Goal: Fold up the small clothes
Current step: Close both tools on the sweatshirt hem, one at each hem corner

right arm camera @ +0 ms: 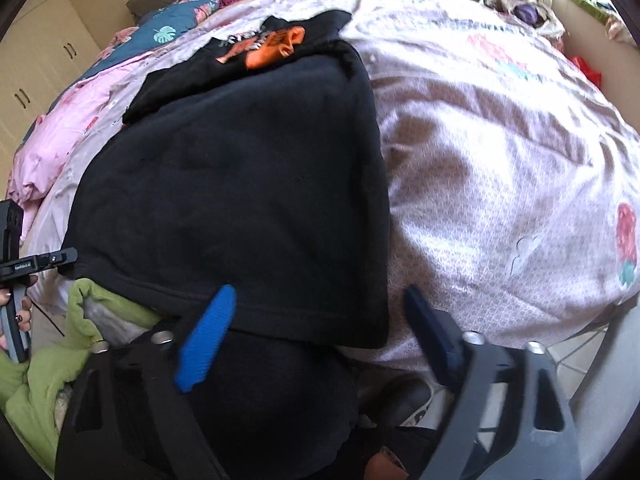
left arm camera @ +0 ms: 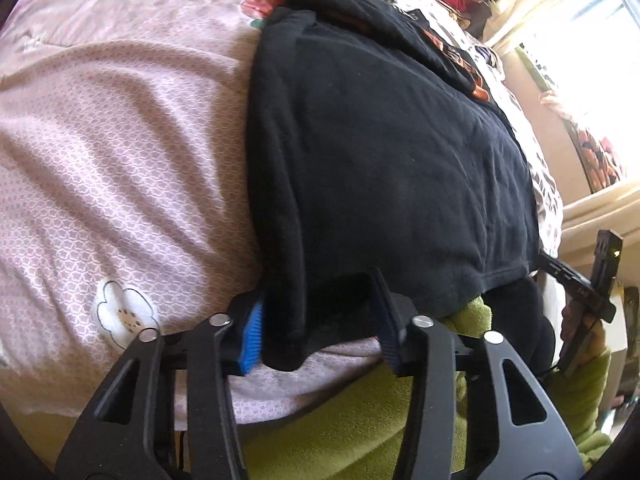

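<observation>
Bedroom, daylight from a window; a bed under a pale pink patterned cover fills both views, cupboards at the far wall, heaped clothes along the head end. On the bed near its front edge lies a black garment, spread fairly flat, hem toward the person; a second black piece with an orange print lies just beyond it, touching. Green sleeve at the bed edge. Left gripper: fingers narrowed around the near left hem corner, cloth between them, blue pad against the fabric; whether both pads truly pinch, cannot tell. Right gripper: fingers wide apart, straddling the near right hem corner, not pressing on it. Progress, as judged: garment laid out, corners being taken; no fold of the hem seen yet, so folding itself remains.
</observation>
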Available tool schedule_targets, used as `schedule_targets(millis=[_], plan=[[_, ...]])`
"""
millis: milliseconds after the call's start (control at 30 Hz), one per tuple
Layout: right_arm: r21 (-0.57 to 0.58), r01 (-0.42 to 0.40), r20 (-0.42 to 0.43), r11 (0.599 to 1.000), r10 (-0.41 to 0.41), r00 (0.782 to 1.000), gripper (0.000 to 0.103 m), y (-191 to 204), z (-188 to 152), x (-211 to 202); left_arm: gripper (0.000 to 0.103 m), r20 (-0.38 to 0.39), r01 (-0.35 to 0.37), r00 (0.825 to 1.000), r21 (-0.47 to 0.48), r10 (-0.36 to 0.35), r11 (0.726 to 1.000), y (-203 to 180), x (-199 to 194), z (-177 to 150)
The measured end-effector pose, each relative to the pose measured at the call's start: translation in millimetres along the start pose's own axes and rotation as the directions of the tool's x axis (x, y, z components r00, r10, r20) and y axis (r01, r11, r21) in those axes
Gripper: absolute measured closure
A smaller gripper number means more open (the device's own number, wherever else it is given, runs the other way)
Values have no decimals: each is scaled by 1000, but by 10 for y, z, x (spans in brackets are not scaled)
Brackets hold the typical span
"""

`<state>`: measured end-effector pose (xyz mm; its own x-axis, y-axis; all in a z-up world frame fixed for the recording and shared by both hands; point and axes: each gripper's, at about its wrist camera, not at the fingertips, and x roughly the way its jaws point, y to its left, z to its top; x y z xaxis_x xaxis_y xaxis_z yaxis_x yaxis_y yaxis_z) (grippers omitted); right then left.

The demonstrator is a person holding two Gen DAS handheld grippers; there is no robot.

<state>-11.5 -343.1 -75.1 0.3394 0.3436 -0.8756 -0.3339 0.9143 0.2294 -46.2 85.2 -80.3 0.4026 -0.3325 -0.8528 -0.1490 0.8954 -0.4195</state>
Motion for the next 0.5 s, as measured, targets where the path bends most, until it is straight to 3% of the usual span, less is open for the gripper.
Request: schedule_targets(millis=[33,133,200,267,300,333,500], plan=[[2,2,-9,1000,-2,1000,37,-10,-2,25,74,3,4,1000,-7,-4,1000,26,-4,2],[6,-11,-32,1000,11,999,44,-60,-41,101,85,11,7,1000,-12,-7,1000,73,-22,-4],[8,-12,-17,1000,12,1000,56,-90,-60,87,91,17,17,1000,-16,-16,1000,106,-40,2],[8,5,0,1000,-5,1000,83,-120,-70,25,95,27,26,999,-14,-25,1000,117,-63,10],[4,10,13,1000,-10,1000,90,-126,-75,-20,97,31,29,999,-10,-29,1000,120,-81,14],[-1,11,27,1000,-11,1000,94,-121,-76,-65,98,37,33,999,-7,-33,999,129,-111,14],[-40,10,109,999,-5,994,94,25,-66,-331,100,101,56,993,12,-57,998,138,-326,99]])
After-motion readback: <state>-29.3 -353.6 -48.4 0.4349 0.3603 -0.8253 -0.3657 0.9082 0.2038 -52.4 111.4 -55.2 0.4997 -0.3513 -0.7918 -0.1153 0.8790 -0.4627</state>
